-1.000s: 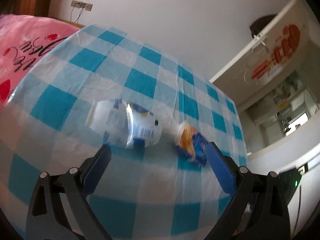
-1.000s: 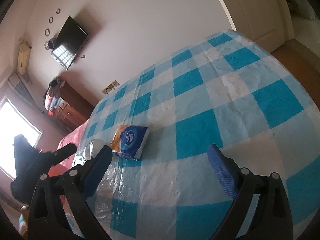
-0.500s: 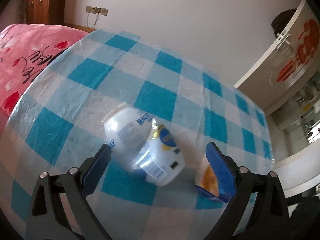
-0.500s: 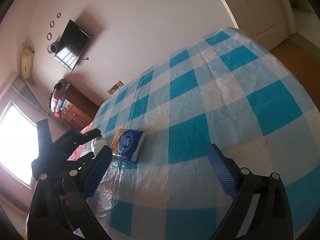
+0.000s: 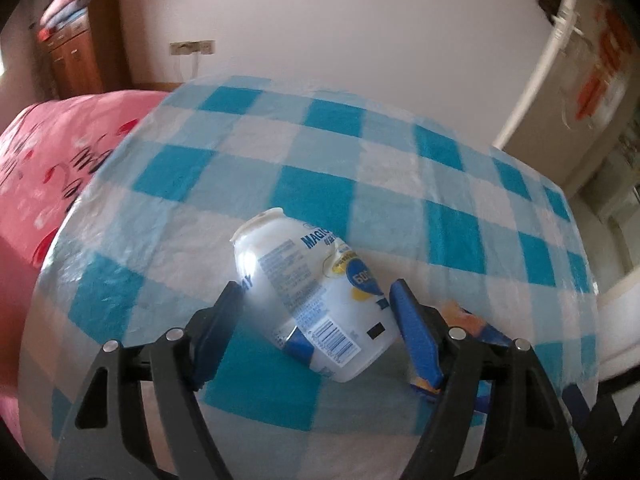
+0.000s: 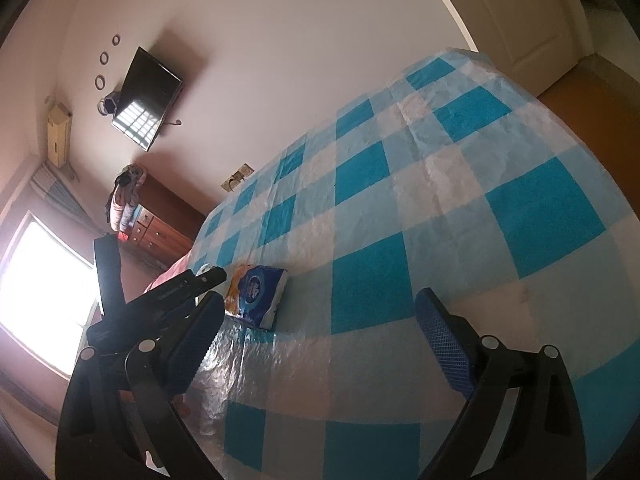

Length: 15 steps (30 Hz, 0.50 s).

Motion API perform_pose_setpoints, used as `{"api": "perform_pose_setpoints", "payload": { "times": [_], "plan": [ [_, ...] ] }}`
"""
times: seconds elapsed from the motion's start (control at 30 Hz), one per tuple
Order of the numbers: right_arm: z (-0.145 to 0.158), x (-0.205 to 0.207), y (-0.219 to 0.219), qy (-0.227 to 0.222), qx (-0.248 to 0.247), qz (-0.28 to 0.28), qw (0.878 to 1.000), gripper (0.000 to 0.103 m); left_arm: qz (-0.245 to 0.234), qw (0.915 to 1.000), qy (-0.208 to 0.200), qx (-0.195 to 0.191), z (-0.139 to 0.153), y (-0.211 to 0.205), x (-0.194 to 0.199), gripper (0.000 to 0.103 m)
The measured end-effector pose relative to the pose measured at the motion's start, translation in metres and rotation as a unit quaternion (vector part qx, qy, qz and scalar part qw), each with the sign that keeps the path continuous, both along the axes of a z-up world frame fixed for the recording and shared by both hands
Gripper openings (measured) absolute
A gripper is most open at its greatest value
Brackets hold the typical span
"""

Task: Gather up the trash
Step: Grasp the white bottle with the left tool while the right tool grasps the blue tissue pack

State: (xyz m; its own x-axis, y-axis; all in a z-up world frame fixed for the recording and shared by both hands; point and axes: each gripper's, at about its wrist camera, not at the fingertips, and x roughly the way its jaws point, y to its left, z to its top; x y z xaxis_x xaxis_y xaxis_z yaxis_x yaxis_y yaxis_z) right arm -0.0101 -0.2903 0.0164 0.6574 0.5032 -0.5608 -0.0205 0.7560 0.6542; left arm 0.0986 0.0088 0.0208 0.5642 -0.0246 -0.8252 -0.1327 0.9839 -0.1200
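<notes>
A crushed white drink can (image 5: 308, 292) with blue print lies on its side on the blue-and-white checked tablecloth (image 5: 360, 184). My left gripper (image 5: 316, 312) has its jaws close on both sides of the can, touching or nearly touching it. A blue-and-orange tissue packet (image 5: 476, 328) lies just right of the left gripper, partly hidden by its finger; it also shows in the right wrist view (image 6: 258, 290). My right gripper (image 6: 320, 320) is open and empty above the cloth. The left gripper's body (image 6: 160, 300) shows at the left of that view.
A pink bedspread (image 5: 52, 160) lies left of the table. A wooden dresser (image 6: 160, 232) stands by the far wall with a wall-mounted TV (image 6: 146, 96) above. A white door (image 5: 580, 60) is at the right. The table edge (image 5: 588, 288) drops off on the right.
My left gripper has moved forward over the can and its jaws have narrowed from wide open to close around it. The right gripper has shifted only slightly and stays open.
</notes>
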Motion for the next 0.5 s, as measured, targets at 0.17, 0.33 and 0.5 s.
{"api": "perform_pose_setpoints", "payload": {
  "times": [0.17, 0.33, 0.5],
  "plan": [
    [0.000, -0.001, -0.007, 0.000, 0.000, -0.010, 1.000, 0.095, -0.085, 0.9960, -0.004, 0.027, 0.001, -0.036, -0.014, 0.076],
    [0.001, -0.001, -0.016, 0.002, -0.002, -0.021, 1.000, 0.095, -0.182, 0.9828, -0.002, 0.033, 0.001, -0.076, -0.044, 0.076],
    [0.003, -0.003, -0.016, 0.007, -0.037, -0.025, 0.999, 0.095, -0.210, 0.9775, 0.002, 0.016, 0.000, -0.089, -0.070, 0.075]
  ]
}}
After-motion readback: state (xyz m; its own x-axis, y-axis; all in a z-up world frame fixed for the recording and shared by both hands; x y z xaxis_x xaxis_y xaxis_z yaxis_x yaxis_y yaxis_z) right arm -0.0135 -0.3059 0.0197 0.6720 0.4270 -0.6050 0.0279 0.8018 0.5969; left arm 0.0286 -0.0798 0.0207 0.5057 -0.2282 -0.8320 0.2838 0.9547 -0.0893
